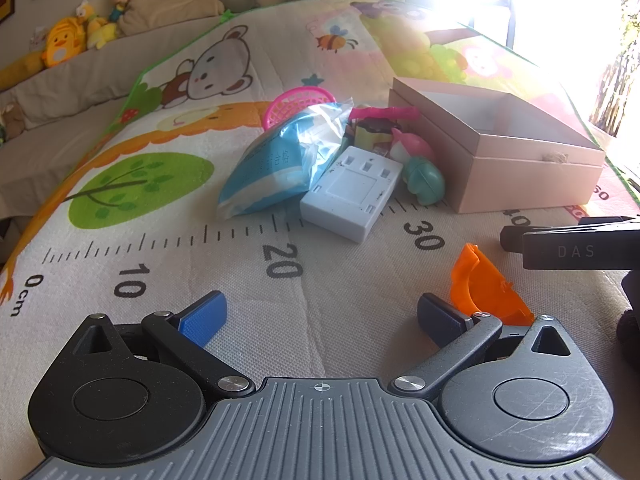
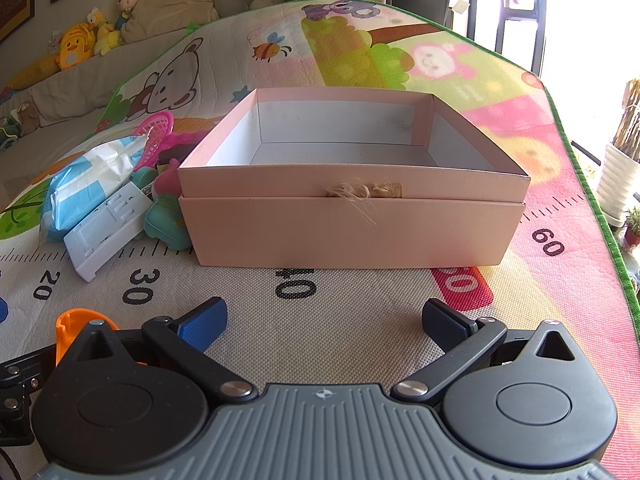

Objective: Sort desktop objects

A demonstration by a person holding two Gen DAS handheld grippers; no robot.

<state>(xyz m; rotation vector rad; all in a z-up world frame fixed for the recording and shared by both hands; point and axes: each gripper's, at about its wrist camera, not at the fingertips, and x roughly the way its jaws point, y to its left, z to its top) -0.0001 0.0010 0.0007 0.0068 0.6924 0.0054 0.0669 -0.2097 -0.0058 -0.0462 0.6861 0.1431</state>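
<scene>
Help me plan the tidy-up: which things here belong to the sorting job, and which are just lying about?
For the job:
pink box, open and empty
blue-and-white packet
white plastic block
teal toy
pink basket
orange plastic piece
left tool and right tool, both open

Just lying about:
plush toys
beige cushion
potted plant

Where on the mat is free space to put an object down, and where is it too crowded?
Free: the strip of printed play mat between the pink cardboard box and the right gripper, and the box's bare inside. Crowded: left of the box, where the blue-white plastic packet, white plastic power adapter and teal toy lie packed together.
</scene>
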